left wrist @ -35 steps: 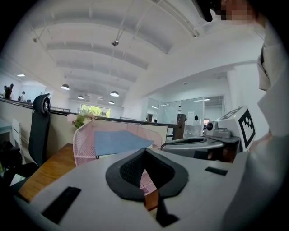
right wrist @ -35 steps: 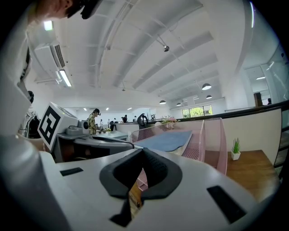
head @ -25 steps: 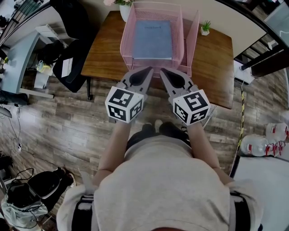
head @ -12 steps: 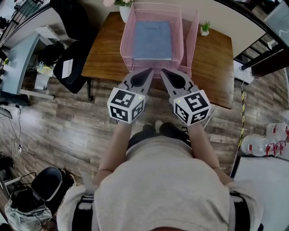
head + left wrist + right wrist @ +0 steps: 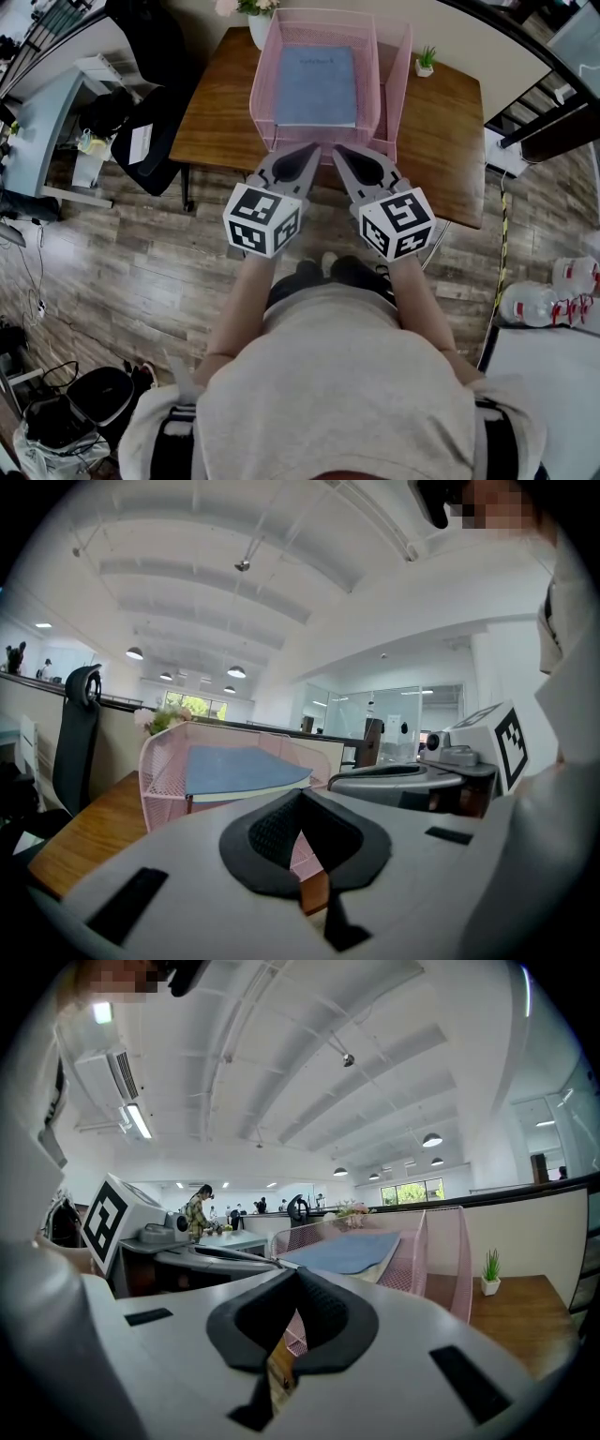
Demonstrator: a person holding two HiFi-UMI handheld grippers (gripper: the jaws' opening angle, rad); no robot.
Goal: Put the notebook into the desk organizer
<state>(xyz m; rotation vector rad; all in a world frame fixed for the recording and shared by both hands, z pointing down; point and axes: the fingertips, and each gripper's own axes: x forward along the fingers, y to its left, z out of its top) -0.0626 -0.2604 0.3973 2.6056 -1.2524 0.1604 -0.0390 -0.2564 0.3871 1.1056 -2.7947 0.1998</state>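
1. A brown wooden tabletop [image 5: 450, 122] with a smooth, grained surface stands on a grey-brown plank floor [image 5: 122, 253]. A black office chair [image 5: 141, 131] sits at its left end.
2. The desk organizer [image 5: 267, 103] is a pink wire-mesh tray with tall see-through walls and rounded corners. It stands at the middle of the tabletop.
3. The notebook [image 5: 317, 84] lies flat inside the organizer. It is a thin rectangle with a matte blue cover. Its long axis runs away from the person, along the tray, and a short edge faces the grippers.
4. The left gripper [image 5: 312, 147] and the right gripper [image 5: 337, 150] hover side by side at the tabletop's near edge, just short of the organizer. Their grey fingers taper toward it.
5. Both pairs of fingers are closed, black ribbed pads meeting at the tips, with nothing between them.
6. Only the head view shows the notebook's full outline. The gripper views, being low, show its pale page edge under the cover.
7. A small green potted plant [image 5: 427, 58] stands right of the organizer.
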